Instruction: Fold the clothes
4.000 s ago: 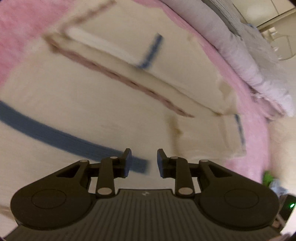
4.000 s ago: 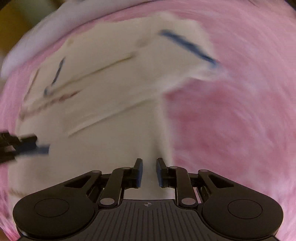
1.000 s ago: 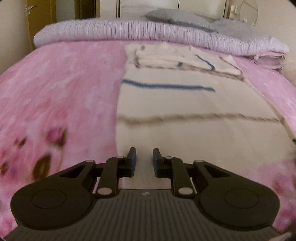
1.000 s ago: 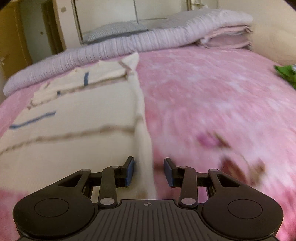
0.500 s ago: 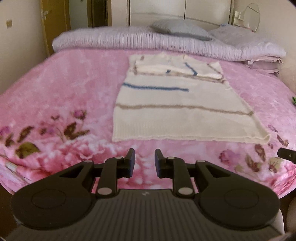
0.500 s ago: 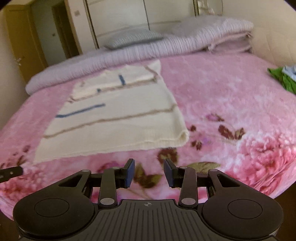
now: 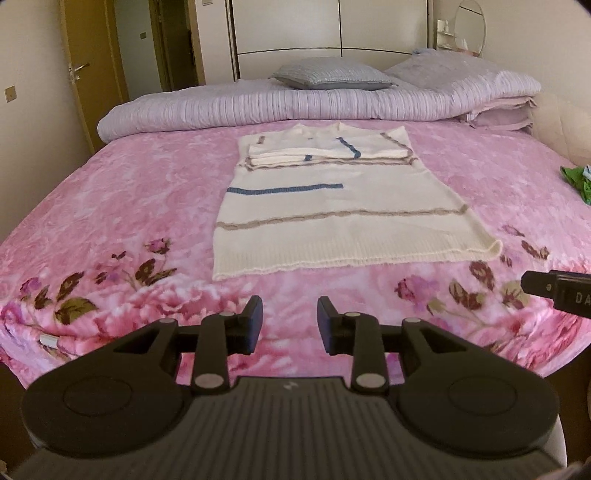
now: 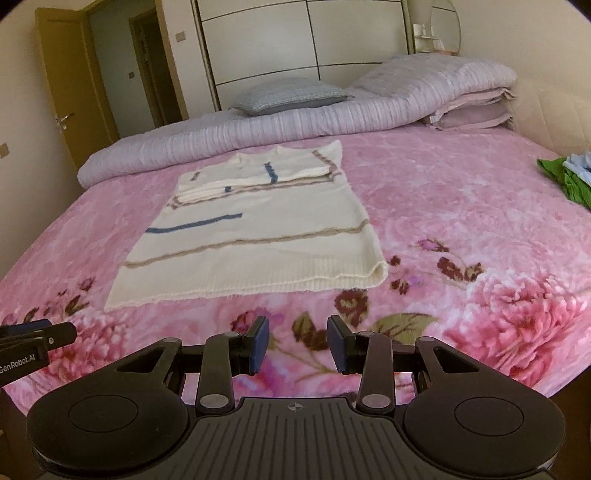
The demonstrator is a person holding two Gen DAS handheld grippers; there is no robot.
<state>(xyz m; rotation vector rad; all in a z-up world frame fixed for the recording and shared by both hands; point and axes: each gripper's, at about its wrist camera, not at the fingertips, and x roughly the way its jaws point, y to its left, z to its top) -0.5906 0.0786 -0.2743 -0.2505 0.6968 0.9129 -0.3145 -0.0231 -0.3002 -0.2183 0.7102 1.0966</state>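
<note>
both grippers have pulled back off the sweater (image 7: 332, 206) (left gripper (image 7: 290, 324) opening, empty).

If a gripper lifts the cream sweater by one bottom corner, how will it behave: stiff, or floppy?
Probably floppy: the sweater is soft knit lying flat on the blanket, with sleeves already folded over its top. Lifted by one corner, it would likely sag and drag, and the folded sleeves may slip open. It looks thick at the hem, so perhaps rather heavy for a single pinch.

place: home bedroom | evidence: bed with pink floral blanket (image 7: 129, 192) filling centre frame | rolled lilac duvet (image 7: 295, 105), grey pillow (image 7: 332, 77) upper centre | wardrobe doors (image 7: 332, 26) top | wooden door (image 7: 79, 74) upper left
</note>
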